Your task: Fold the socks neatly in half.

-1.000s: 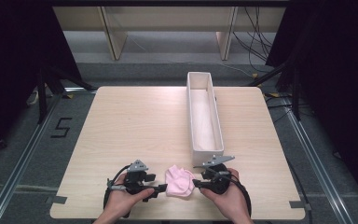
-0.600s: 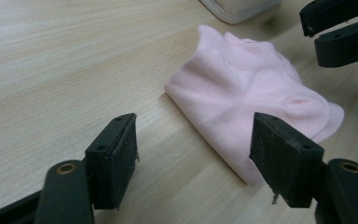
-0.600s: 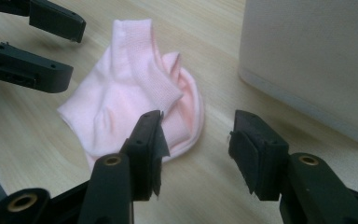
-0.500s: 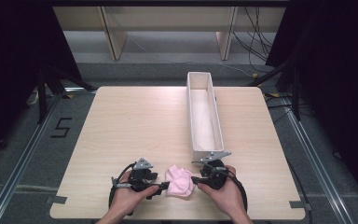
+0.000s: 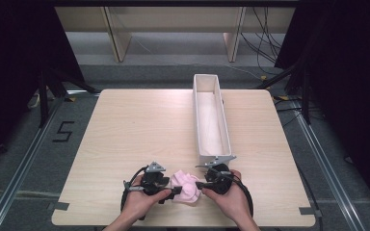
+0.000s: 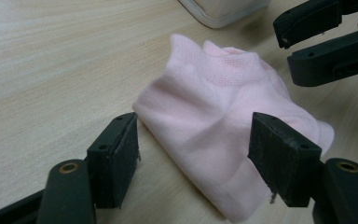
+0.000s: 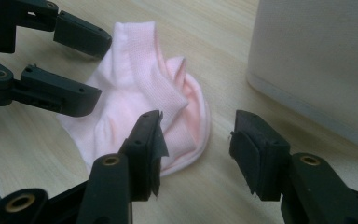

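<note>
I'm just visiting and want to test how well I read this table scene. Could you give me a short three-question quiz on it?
1. True or false: the left claw stands open with the pink sock between its jaws.
2. Which lies closest to the sock? A) the white tray's near end B) the table's far left corner C) the floor marking "5"
3. Fill in: in the right gripper view, the right claw has the edge of the sock between open jaws, which have just been ______ a little.

Key: 1 true; 2 A; 3 opening.
</note>
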`<act>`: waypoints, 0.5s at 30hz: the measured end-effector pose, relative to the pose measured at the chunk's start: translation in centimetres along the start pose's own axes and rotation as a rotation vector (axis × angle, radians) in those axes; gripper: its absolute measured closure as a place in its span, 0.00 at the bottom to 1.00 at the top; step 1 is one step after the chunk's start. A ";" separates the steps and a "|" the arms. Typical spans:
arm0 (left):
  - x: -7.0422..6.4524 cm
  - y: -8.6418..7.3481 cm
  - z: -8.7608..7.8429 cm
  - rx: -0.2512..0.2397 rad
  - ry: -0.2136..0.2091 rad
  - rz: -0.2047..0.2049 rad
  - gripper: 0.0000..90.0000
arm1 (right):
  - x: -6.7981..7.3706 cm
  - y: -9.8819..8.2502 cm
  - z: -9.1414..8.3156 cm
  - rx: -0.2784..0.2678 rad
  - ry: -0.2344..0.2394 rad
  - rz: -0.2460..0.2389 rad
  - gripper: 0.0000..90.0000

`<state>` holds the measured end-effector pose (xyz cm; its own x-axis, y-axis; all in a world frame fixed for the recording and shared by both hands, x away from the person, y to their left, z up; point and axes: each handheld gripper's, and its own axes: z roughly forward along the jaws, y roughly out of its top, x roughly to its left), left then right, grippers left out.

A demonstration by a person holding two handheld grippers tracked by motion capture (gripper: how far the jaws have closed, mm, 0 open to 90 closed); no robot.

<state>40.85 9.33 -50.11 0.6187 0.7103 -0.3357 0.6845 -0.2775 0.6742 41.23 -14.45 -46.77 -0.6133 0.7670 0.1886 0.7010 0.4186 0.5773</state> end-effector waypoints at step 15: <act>-0.7 -0.1 0.4 0.009 0.070 0.127 0.60 | 0.1 0.1 1.8 0.036 -0.001 -0.003 0.59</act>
<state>40.49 8.58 -50.16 0.6726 0.7122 -0.2009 0.6057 -0.3738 0.7024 41.86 -13.43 -48.09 -0.6148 0.7664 0.1860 0.7119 0.4379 0.5490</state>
